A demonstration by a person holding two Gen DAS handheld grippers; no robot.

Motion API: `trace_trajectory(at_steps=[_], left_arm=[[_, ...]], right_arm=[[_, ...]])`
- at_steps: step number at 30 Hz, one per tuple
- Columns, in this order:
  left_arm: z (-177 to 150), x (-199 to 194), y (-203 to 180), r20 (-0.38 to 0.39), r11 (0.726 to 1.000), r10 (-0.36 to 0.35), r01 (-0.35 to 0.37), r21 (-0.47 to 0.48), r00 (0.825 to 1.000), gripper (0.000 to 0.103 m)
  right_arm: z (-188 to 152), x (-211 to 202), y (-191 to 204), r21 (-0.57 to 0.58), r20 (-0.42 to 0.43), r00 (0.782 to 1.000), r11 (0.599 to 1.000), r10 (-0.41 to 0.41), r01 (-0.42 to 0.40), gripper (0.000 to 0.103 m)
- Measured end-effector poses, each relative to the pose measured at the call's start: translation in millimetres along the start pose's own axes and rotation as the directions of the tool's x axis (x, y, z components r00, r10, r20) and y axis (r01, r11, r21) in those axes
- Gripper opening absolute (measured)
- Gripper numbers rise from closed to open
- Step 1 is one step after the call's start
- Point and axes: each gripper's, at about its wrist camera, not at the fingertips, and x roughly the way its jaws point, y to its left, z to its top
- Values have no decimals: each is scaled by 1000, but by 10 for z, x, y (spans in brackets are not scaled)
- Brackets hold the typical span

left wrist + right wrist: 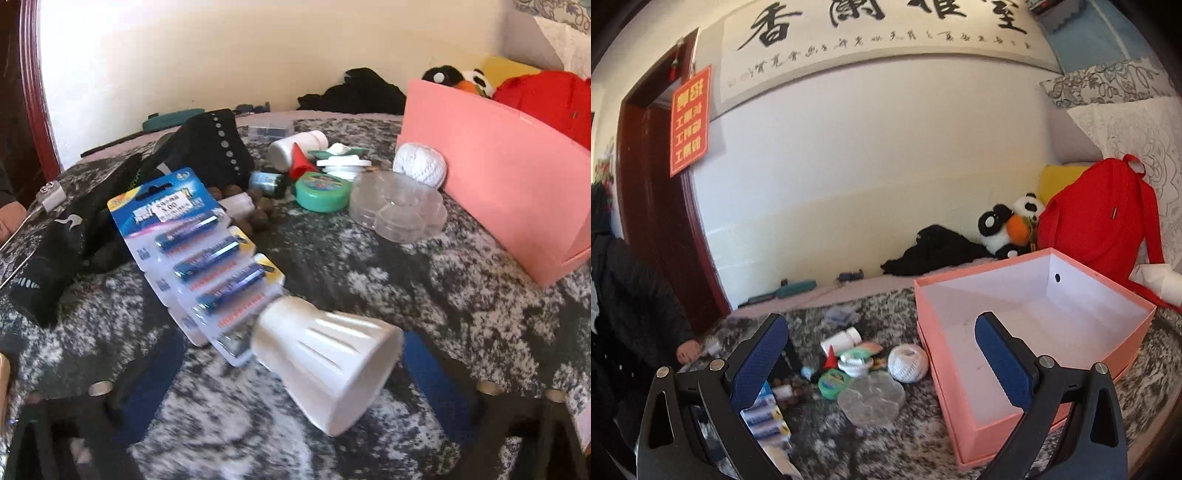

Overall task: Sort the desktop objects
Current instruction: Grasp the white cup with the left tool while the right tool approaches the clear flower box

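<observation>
Both grippers spread, empty.
Left gripper (pixel 295 369) straddles the white cup (pixel 328 369); right gripper (pixel 882 354) hangs before the pink box (pixel 960 398).

I counted one battery pack (pixel 192 254) with three batteries showing, one white cup (pixel 332 369), one pink box (pixel 1034 332), one green tin (pixel 321 192), one string ball (pixel 419 164).

A red backpack (pixel 1100 218) leans at the back right, with a panda plush (pixel 1008 227) just beside it and a heap of black cloth (pixel 934 251) further left. A calligraphy scroll (pixel 879 40) hangs above; a red notice (pixel 690 120) hangs on the dark door frame (pixel 646 206).
</observation>
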Motion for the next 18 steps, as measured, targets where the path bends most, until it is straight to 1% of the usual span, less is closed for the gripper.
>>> trace_trajectory(at_steps=[1, 2, 3, 6, 7, 9, 14, 18], left_arm=[[-28, -18, -18, 10, 1000, -14, 14, -11, 1000, 82], [-49, -25, -27, 15, 999, -31, 32, -15, 999, 70], [-69, 6, -38, -3, 999, -48, 48, -18, 999, 64], [-77, 113, -59, -59, 999, -29, 27, -33, 998, 34], [-91, 146, -56, -77, 999, -24, 21, -42, 997, 14], [-92, 181, -14, -81, 997, -36, 30, -75, 996, 13], [-44, 189, -43, -67, 997, -18, 13, -73, 998, 11], [-19, 155, -67, -47, 998, -3, 1, -56, 999, 11]], right_arm=[[-16, 1, -25, -11, -7, 1000, 1000, 6, -6, 103], [-36, -1, -49, -22, -7, 1000, 1000, 13, -13, 103], [-57, -6, -71, -31, -6, 1000, 999, 15, -15, 103], [-121, -13, -144, -44, -12, 1000, 999, -6, 6, 103], [-140, -12, -169, -47, -16, 1000, 999, -15, 14, 103], [-172, -12, -213, -51, -25, 999, 998, -29, 28, 103], [-177, -22, -226, -45, -24, 999, 998, -43, 42, 103], [-188, -19, -139, -62, -16, 999, 997, -43, 42, 103]])
